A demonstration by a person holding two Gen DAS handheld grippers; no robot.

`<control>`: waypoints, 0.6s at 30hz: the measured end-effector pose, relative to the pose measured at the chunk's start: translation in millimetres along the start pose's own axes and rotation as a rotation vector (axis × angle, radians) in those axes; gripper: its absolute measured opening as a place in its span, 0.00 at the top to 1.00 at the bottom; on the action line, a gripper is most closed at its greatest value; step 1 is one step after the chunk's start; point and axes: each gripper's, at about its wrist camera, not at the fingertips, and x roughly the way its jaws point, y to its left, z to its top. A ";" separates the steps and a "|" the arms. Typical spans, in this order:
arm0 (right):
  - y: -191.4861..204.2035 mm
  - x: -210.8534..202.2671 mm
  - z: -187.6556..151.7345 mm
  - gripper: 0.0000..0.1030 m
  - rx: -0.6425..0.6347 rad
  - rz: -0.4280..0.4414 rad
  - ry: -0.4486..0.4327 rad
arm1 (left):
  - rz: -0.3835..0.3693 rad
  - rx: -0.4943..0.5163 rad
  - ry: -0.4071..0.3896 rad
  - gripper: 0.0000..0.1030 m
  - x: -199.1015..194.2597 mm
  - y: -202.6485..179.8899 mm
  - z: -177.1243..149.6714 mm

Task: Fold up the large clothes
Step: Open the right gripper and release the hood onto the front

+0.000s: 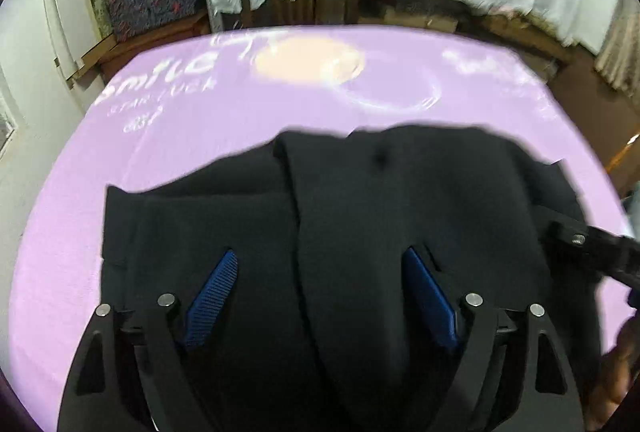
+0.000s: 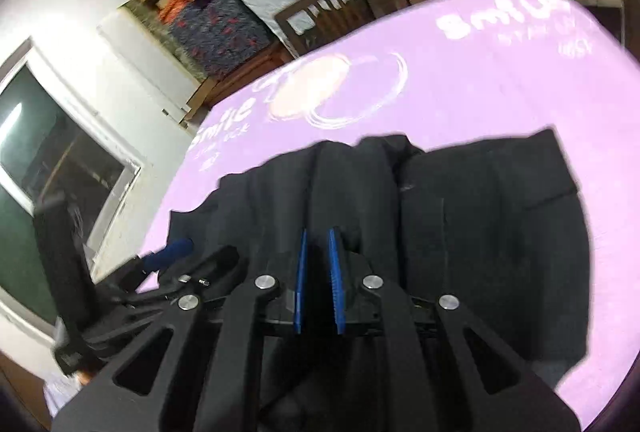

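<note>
We've got the dark garment [image 1: 360,216] lying part-folded on the purple sheet [image 1: 192,135], bunched w/ overlapping layers and a long seam running down the middle. Our left gripper [image 1: 324,288] hangs over it, jaws spread wide, nothing pinched; cloth just lies under and between the blue pads [image 1: 212,296]. Our right gripper [image 2: 318,280] has its jaws nearly together; we can't tell if a thin bit of cloth is caught between those pads or not, since the black fabric behind hides any edge.

Risks as we see them:
- Left closes on the middle of the stack, not an edge, so it grabs several layers & drags the whole pile instead of turning one flap.
- If right is holding only a sliver, it may slip out once we pull, and the fold goes crooked.
- Both tools sit near each other over the cloth; left one [image 2: 188,264] shows just beside right's linkage, so they could knock together.
- Loose sheet may ruck up w/ the garment.
- Views are blurred, so edges are hard to judge.
</note>
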 end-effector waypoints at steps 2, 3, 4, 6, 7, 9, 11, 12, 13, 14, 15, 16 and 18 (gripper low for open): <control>-13.4 13.5 -3.5 0.97 0.032 0.012 0.022 | -0.019 -0.017 0.012 0.15 10.1 6.4 1.1; -18.8 14.7 -4.7 1.00 0.043 0.021 0.017 | -0.021 -0.019 0.009 0.15 10.1 8.7 2.8; -21.6 15.5 -3.8 1.00 0.053 0.035 0.022 | -0.012 -0.016 0.000 0.14 11.0 8.9 4.2; -28.0 18.4 -0.7 1.00 0.096 0.072 0.036 | 0.012 -0.009 -0.007 0.09 17.1 9.2 7.6; -29.7 19.4 -0.3 1.00 0.107 0.081 0.038 | 0.021 -0.005 -0.012 0.09 18.3 8.4 8.8; -28.6 17.2 0.3 1.00 0.103 0.079 0.039 | 0.023 -0.003 -0.014 0.09 17.1 7.6 8.0; -22.4 8.6 1.4 0.98 0.087 0.066 0.022 | 0.013 -0.009 -0.013 0.12 11.2 9.2 7.4; -18.4 1.9 1.6 0.95 0.081 0.072 0.012 | 0.009 -0.011 -0.012 0.14 6.1 9.7 6.4; -13.0 -6.7 1.2 0.95 0.073 0.079 -0.002 | 0.003 -0.011 -0.016 0.15 -2.7 11.1 5.1; -5.6 -18.8 0.1 0.95 0.057 0.091 -0.019 | -0.005 -0.008 -0.028 0.15 -13.9 12.5 3.0; 0.2 -28.3 -1.9 0.95 0.044 0.098 -0.031 | -0.016 -0.004 -0.039 0.15 -25.6 13.8 0.0; 5.9 -37.0 -5.0 0.94 0.031 0.101 -0.040 | -0.025 0.001 -0.046 0.15 -35.2 14.5 -3.5; 17.5 -55.0 -17.3 0.94 -0.002 0.101 -0.042 | -0.046 0.015 -0.057 0.15 -55.9 15.8 -13.7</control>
